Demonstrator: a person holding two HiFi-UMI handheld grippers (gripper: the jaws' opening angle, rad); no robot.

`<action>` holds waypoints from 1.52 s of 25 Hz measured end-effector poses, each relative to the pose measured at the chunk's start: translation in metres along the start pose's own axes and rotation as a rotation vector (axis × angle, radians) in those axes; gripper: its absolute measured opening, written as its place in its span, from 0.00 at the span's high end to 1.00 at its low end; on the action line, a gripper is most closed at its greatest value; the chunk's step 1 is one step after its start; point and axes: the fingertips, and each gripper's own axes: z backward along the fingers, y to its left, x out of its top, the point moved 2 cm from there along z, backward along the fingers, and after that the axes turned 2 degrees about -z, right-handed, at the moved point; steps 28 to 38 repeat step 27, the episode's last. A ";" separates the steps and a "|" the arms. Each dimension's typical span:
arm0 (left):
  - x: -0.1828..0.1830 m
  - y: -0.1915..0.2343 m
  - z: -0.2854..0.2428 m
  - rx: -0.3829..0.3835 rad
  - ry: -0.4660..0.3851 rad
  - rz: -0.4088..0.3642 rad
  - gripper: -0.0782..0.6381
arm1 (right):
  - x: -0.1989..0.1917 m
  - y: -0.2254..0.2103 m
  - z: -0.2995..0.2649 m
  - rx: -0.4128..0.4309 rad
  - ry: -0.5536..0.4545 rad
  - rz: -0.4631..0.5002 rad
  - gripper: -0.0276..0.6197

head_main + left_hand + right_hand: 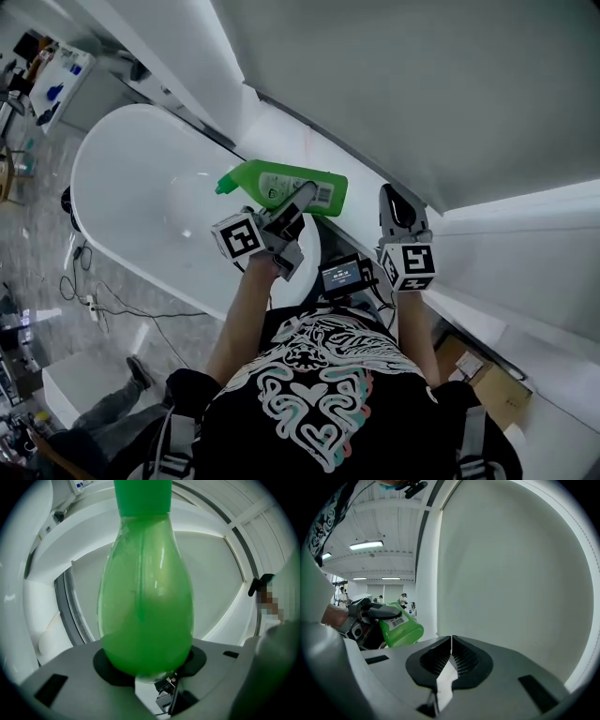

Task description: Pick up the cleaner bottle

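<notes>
One bottle (277, 184) lies level over the tub (112, 159) rim, my left claw (300, 201) clamped wide on its lower body, right claw (397, 208) closed empty; likely slick, sloshy plastic, I'd squeeze mid-body.

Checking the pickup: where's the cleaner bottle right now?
Head view, centre: the cleaner bottle lies sideways in the left gripper, over the bathtub, at its right end.

In the left gripper view, the cleaner bottle (145, 606) is so close that its top runs off the edge. Far-off people (402, 600) in the right gripper view are too small to make out.
</notes>
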 end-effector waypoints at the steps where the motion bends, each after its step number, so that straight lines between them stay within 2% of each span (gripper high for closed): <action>1: 0.000 -0.002 0.001 0.012 -0.003 0.008 0.61 | 0.000 0.001 0.001 0.004 0.004 0.003 0.91; 5: -0.002 -0.005 0.004 0.039 -0.016 0.044 0.61 | 0.002 0.003 0.002 0.016 0.014 0.012 0.91; 9: 0.004 -0.011 0.000 -0.007 -0.017 -0.025 0.61 | 0.007 0.003 -0.002 0.029 -0.007 0.008 0.91; 12: 0.002 -0.008 0.001 0.012 -0.022 0.001 0.61 | 0.007 0.003 -0.003 0.033 -0.013 0.007 0.91; 17: 0.004 -0.011 0.001 -0.003 -0.023 -0.031 0.61 | 0.006 0.006 -0.003 0.044 -0.011 0.008 0.91; 22: -0.001 -0.002 0.004 0.021 -0.051 0.052 0.61 | -0.001 0.007 -0.005 0.060 -0.011 0.006 0.91; 24: 0.003 -0.005 0.004 0.010 -0.049 -0.001 0.61 | 0.000 0.005 -0.003 0.062 -0.011 0.006 0.91; 27: 0.006 -0.010 0.003 0.005 -0.050 -0.035 0.61 | 0.005 0.004 -0.002 0.064 -0.017 0.008 0.91; 38: 0.006 -0.010 0.003 0.005 -0.050 -0.035 0.61 | 0.005 0.004 -0.002 0.064 -0.017 0.008 0.91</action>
